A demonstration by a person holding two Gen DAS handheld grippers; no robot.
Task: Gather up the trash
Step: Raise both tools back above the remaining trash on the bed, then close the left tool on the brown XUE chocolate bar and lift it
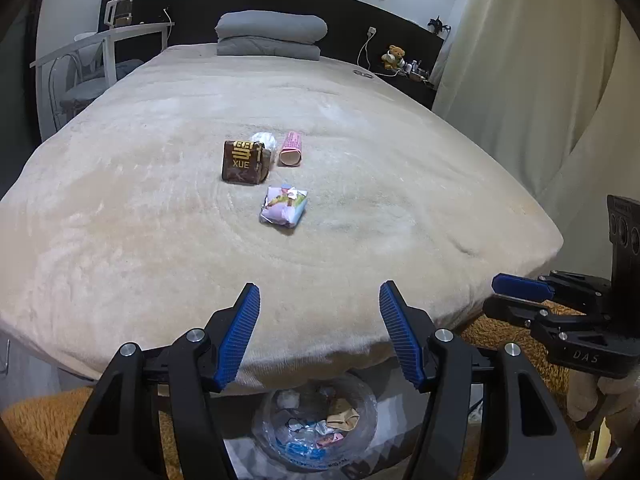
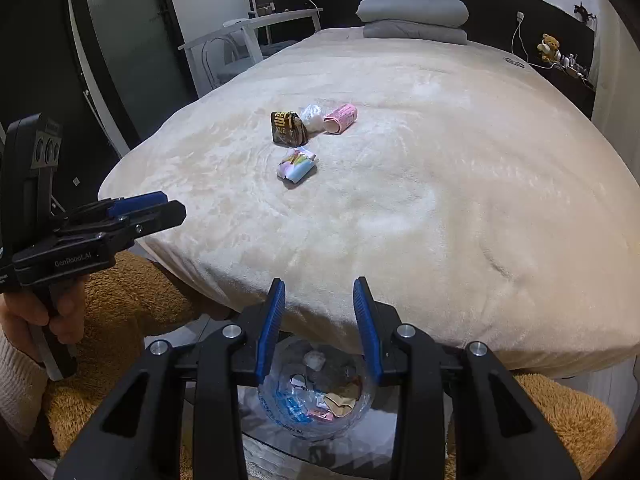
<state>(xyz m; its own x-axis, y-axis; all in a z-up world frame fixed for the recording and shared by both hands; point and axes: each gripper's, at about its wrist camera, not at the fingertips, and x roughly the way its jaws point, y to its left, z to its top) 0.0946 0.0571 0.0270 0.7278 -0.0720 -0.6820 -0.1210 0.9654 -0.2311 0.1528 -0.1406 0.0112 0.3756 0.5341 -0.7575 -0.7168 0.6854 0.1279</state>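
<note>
Both claws hang spread and empty above the trash bag [image 1: 316, 420]: left claw [image 1: 320, 312], right claw [image 2: 319, 304]. Four scraps lie on the bed [image 1: 120, 220] well ahead; the nearest, a pastel wrapper [image 1: 285, 208], seems best pinched across its short sides.

The crumpled brown foil packet [image 1: 245, 161] at mid-frame reads "XUE". The right gripper [image 1: 520, 288], lower right, reads "DAS"; the left gripper [image 2: 160, 206], at left, "GenRobot.AI".

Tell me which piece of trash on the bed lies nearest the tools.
The pastel wrapped packet, alone in front; the brown box, white wad and pink tube lie farther back.
</note>
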